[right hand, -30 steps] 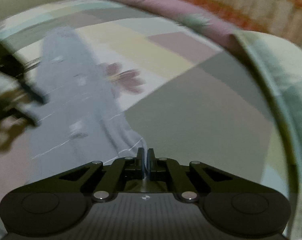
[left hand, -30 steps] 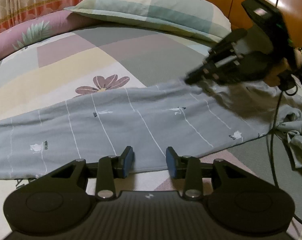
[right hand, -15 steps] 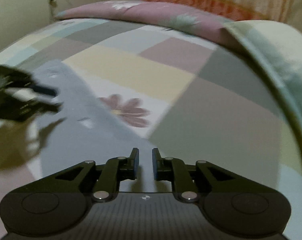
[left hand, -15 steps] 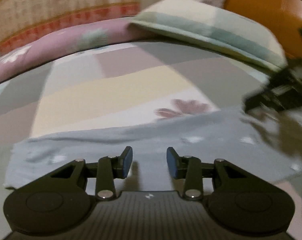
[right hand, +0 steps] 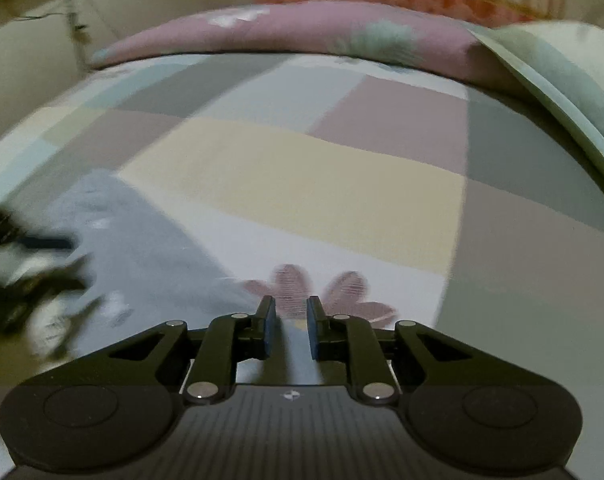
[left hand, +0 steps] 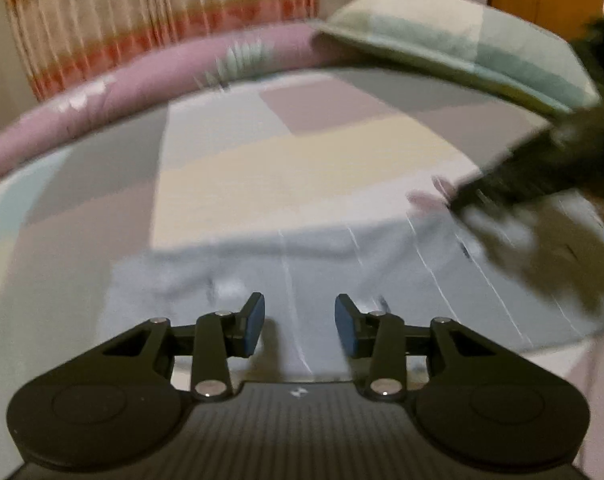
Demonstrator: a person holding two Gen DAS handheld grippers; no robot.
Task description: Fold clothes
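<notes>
Grey striped garment point(left hand: 342, 264) lies flat across lower frame on the patchwork bed point(left hand: 302, 160). Left tool point(left hand: 299, 330) apart, empty; right tool point(right hand: 290, 328) just been opening, empty. Between folds; next: regrasp an edge.

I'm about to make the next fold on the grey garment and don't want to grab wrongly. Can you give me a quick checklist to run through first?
1. Left gripper empty and open: ok, nothing between the blue pads.
2. Right gripper let go: ok, it has just been opening, with a clear gap and no cloth pinched.
3. Grey garment lying flat on the bedsheet: ok where visible; its right end is hidden behind the blurred right gripper.
4. Garment edge lined up with a gripper: cannot tell, the pictures are motion-blurred.
5. Pillow clear of the garment: ok, it lies apart at the head of the bed.
</notes>
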